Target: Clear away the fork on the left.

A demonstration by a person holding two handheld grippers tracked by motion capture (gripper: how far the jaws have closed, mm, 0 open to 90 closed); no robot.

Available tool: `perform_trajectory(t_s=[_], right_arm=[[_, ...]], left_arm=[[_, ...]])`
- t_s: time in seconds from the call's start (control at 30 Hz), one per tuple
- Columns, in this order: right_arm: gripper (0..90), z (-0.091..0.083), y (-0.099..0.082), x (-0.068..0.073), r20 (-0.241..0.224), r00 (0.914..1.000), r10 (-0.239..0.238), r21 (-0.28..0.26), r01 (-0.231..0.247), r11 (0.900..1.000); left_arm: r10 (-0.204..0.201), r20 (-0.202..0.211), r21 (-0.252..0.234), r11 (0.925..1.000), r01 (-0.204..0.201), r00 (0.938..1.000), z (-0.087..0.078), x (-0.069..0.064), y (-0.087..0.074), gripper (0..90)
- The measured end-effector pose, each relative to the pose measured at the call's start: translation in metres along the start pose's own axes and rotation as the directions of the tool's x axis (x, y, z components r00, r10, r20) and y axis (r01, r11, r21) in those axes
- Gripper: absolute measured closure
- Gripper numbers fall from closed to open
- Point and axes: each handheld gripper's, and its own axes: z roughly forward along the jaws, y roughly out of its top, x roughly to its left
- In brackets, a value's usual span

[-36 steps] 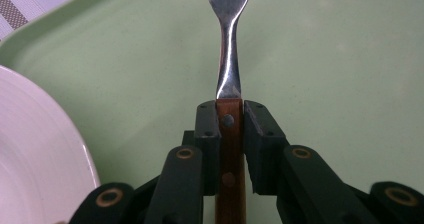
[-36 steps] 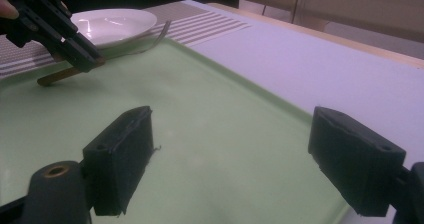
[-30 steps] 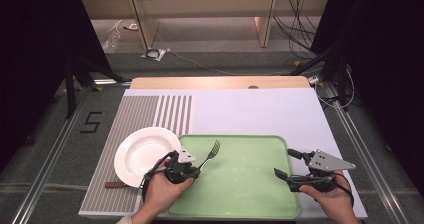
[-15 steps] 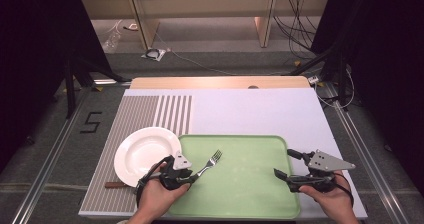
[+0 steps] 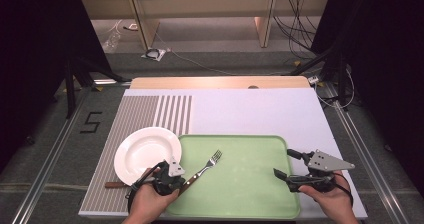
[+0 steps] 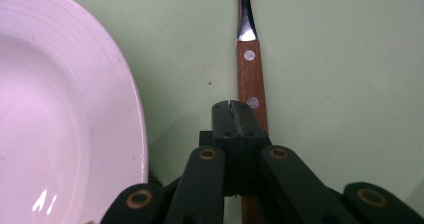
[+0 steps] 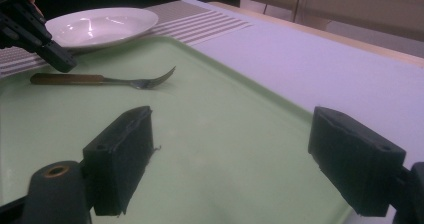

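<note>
A fork with a wooden handle lies flat on the green tray, tines pointing to the far right. My left gripper is shut with nothing between its jaws. In the left gripper view its tips sit over the left edge of the fork handle, beside the white plate. My right gripper is open over the tray's right end. In the right gripper view its pads stand wide apart above bare tray, with the fork and the left gripper farther off.
The white plate sits on the striped mat, its rim overlapping the tray's left edge. A brown handle pokes out from under the plate on the mat. The white table surface stretches beyond the tray.
My left hand has drawn back toward the near edge, and the fork has shifted a little nearer with it. The right gripper has held still.
</note>
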Motion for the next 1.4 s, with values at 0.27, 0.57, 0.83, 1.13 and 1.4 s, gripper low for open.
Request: perform_trajectory(t_s=[0.27, 0.57, 0.83, 1.13, 1.4], right_arm=[[19.2, 0.000, 0.000, 0.000, 0.003, 1.0000, -0.002, 0.004, 0.002, 1.0000], [19.3, 0.001, 0.000, 0.000, 0.004, 1.0000, -0.002, 0.012, 0.002, 0.9999], [19.5, 0.002, 0.000, 0.001, -0.002, 1.0000, -0.001, 0.001, 0.001, 1.0000], [20.4, 0.004, 0.001, 0.003, -0.007, 1.0000, -0.006, 0.012, 0.006, 0.9999], [20.6, 0.005, 0.001, 0.003, -0.010, 0.9999, -0.007, 0.002, 0.007, 1.0000]], left_arm=[[0.014, 0.017, 0.030, 0.9994, -0.015, 0.9998, 0.003, -0.004, -0.003, 89.8], [0.064, 0.097, 0.022, 0.9976, -0.066, 0.9932, 0.003, -0.022, -0.001, 89.8], [0.109, 0.160, -0.005, 0.9940, -0.109, 0.9810, 0.007, -0.033, 0.004, 89.8], [0.146, 0.189, -0.048, 0.9891, -0.139, 0.9712, 0.011, -0.040, 0.007, 89.5], [0.163, 0.195, -0.062, 0.9862, -0.153, 0.9673, 0.013, -0.042, 0.009, 87.9]])
